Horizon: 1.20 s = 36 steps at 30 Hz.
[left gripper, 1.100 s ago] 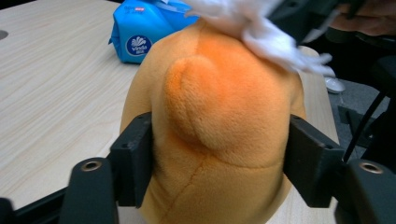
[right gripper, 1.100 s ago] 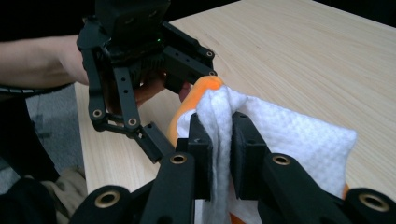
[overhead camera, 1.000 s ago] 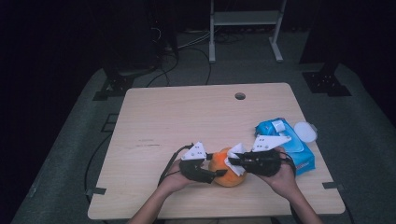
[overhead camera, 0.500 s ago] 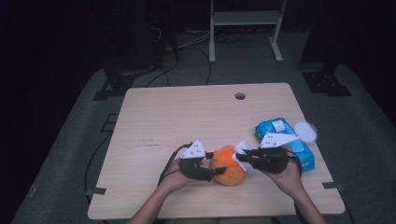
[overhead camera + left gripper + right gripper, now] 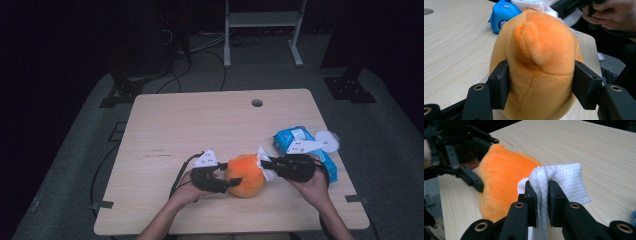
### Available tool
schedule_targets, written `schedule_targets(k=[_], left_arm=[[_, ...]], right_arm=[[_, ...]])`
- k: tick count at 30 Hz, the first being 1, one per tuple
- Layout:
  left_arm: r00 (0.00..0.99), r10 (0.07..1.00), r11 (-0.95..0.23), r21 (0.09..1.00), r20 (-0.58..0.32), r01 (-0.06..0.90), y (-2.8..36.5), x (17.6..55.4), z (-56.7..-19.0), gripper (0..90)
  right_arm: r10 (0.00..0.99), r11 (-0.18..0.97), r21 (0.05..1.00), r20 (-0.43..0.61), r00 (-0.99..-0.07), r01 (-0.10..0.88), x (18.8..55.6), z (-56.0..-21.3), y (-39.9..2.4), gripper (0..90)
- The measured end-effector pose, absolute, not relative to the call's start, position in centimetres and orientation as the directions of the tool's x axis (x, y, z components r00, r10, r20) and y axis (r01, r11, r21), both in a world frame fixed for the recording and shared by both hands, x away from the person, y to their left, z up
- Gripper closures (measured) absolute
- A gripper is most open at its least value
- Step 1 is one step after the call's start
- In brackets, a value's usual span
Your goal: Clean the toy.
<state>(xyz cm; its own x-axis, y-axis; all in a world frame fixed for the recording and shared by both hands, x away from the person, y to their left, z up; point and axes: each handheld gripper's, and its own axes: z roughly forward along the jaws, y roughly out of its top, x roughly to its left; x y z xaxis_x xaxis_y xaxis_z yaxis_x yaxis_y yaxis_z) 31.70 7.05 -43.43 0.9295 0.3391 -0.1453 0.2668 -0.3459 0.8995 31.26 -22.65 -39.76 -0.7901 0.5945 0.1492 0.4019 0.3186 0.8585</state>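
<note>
An orange plush toy (image 5: 245,175) sits on the wooden table (image 5: 200,125) near its front edge. My left gripper (image 5: 231,184) comes in from the toy's left and is shut on it; in the left gripper view both pads (image 5: 499,85) press into the sides of the plush toy (image 5: 541,50). My right gripper (image 5: 264,164) is at the toy's right, shut on a bunched white wipe (image 5: 566,182) that hangs against the plush toy (image 5: 504,180). The wipe's lower part is hidden behind the right gripper (image 5: 541,195).
A blue pack of wipes (image 5: 282,137) with a white lid lies at the table's right edge, behind my right hand. A round cable hole (image 5: 257,103) sits at the back of the table. Dark floor, cables and a stand's legs lie beyond.
My right gripper has drifted to the right with the wipe, from over the toy's top to its right side. The left gripper and the toy have stayed put.
</note>
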Motion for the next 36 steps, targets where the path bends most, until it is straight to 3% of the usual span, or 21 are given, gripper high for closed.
schedule_targets(k=[9,13,18,23,27,31,36], left_arm=[[0.963,0.269,-0.42,0.899,-0.003,0.12,6.6,30.4,-43.1,29.5],[0.951,0.307,-0.36,0.922,-0.027,0.142,7.1,30.9,-42.8,26.7],[0.945,0.325,-0.383,0.91,-0.031,0.162,6.5,30.4,-42.7,39.7],[0.942,0.334,-0.382,0.91,-0.027,0.161,6.3,30.1,-43.0,40.9],[0.95,0.312,-0.391,0.909,-0.018,0.146,6.3,29.9,-43.0,41.4],[0.969,0.246,-0.385,0.918,0.008,0.09,6.1,29.4,-43.1,38.3],[0.956,0.291,-0.355,0.925,-0.031,0.138,5.7,29.9,-43.3,28.5]], right_arm=[[0.593,0.298,0.865,0.163,-0.789,0.403,31.2,-39.4,-22.6,78.7],[0.585,0.309,0.861,0.162,-0.795,0.403,31.1,-39.4,-22.6,78.6],[0.537,0.333,0.867,0.148,-0.83,0.37,30.3,-38.9,-21.1,78.7],[0.464,0.372,0.877,0.107,-0.879,0.303,28.8,-38.3,-18.5,78.6],[0.479,0.369,0.878,0.102,-0.872,0.305,29.1,-38.1,-18.9,78.7],[0.546,0.345,0.875,0.107,-0.831,0.339,30.1,-38.4,-21.0,78.5],[0.554,0.334,0.863,0.146,-0.819,0.38,30.6,-39.0,-22.2,78.7]])
